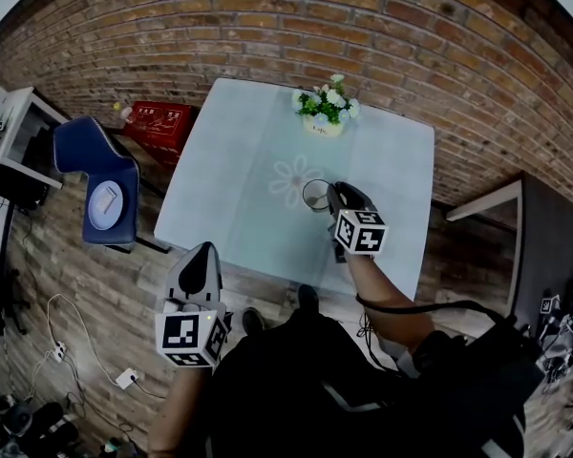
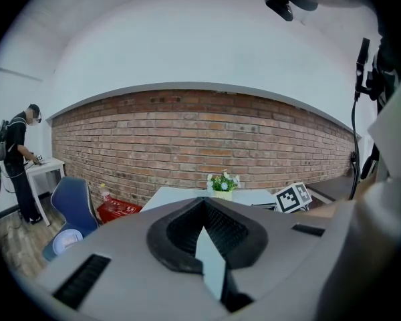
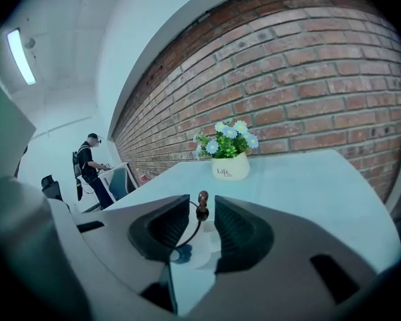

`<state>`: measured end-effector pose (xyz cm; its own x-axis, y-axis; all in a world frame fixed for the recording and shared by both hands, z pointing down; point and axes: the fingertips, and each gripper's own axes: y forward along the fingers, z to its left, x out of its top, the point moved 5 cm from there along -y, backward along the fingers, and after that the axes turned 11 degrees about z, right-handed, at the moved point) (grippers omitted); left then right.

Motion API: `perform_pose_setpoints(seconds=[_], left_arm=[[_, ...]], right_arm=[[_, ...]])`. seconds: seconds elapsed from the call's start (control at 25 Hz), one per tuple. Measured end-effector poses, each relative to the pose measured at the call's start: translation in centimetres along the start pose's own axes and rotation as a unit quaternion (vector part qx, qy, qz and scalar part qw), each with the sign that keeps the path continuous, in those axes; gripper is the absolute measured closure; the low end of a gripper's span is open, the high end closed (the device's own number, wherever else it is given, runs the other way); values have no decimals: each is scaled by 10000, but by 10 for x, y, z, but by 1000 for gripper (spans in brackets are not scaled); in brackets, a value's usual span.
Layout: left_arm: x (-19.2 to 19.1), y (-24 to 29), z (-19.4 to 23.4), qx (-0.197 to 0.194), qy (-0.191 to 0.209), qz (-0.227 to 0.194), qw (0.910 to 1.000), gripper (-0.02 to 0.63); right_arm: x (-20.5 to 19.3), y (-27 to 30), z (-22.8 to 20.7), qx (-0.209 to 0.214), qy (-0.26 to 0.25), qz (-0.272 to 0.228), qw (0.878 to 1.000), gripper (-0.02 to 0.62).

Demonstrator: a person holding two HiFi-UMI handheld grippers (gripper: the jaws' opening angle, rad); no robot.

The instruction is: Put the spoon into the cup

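A clear glass cup (image 1: 315, 195) stands near the middle of the pale table (image 1: 248, 237). My right gripper (image 1: 332, 198) is just right of it. In the right gripper view the spoon's thin handle with a brown knob (image 3: 202, 209) rises between the jaws of my right gripper (image 3: 202, 199). A gap shows on each side of the knob, so the gripper is open. The cup's glass (image 3: 187, 249) shows low between the jaws. My left gripper (image 1: 202, 254) hangs off the table's near left edge, shut and empty, and its tip (image 2: 204, 202) points toward the table.
A white pot of flowers (image 1: 325, 113) stands at the table's far edge by the brick wall. A blue chair (image 1: 100, 175) and a red box (image 1: 160, 122) are on the floor to the left. A person (image 2: 20, 162) stands at a desk far left.
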<state>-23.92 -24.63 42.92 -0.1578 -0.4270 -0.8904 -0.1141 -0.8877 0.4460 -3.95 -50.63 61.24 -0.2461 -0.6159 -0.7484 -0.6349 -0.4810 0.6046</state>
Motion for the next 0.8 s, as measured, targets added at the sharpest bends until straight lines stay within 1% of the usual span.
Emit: perform_pose_setpoints(seconds=[0.16, 0.48, 0.56, 0.68, 0.8], left_arm=[[2, -2, 2, -153, 29, -67, 9999, 596], [11, 1, -6, -704, 167, -285, 9970, 597], [15, 2, -8, -847, 196, -323, 9957, 597], [22, 2, -15, -1096, 326, -415, 9926, 597], [28, 1, -19, -1282, 405, -531, 9895, 595]], right_arm=[[12, -17, 6, -167, -105, -157, 9997, 454], [43, -71, 26, -120, -276, -610, 9977, 457], [50, -87, 34, -133, -387, -653, 9970, 492], [58, -113, 42, -177, -555, -833, 9948, 522], [62, -140, 49, -205, -488, -1017, 9934, 538]])
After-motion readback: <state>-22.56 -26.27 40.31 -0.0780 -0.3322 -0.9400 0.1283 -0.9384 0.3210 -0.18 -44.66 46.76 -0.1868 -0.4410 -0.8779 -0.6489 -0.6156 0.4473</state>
